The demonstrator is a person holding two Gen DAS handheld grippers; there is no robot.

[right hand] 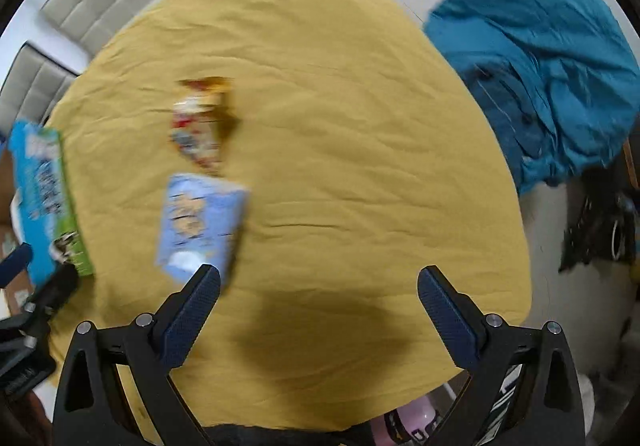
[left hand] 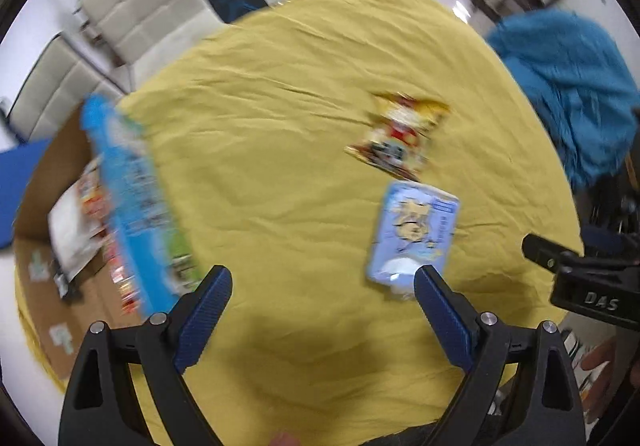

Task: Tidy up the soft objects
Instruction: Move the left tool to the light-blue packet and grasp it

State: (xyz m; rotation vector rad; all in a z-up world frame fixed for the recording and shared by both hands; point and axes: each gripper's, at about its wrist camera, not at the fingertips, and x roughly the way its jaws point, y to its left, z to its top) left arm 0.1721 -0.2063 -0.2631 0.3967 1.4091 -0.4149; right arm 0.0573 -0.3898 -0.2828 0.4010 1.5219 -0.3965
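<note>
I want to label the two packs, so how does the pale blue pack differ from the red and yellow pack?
The pale blue soft pack looks rectangular and plump; the red and yellow crinkled pack looks flatter and irregular. The pale blue one lies nearer the camera, the red and yellow one farther. Both rest on the yellow cloth.

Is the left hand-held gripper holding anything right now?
No, the left hand-held gripper is wide open over bare yellow cloth, with the pale blue packet lying beyond its fingertips.
</note>
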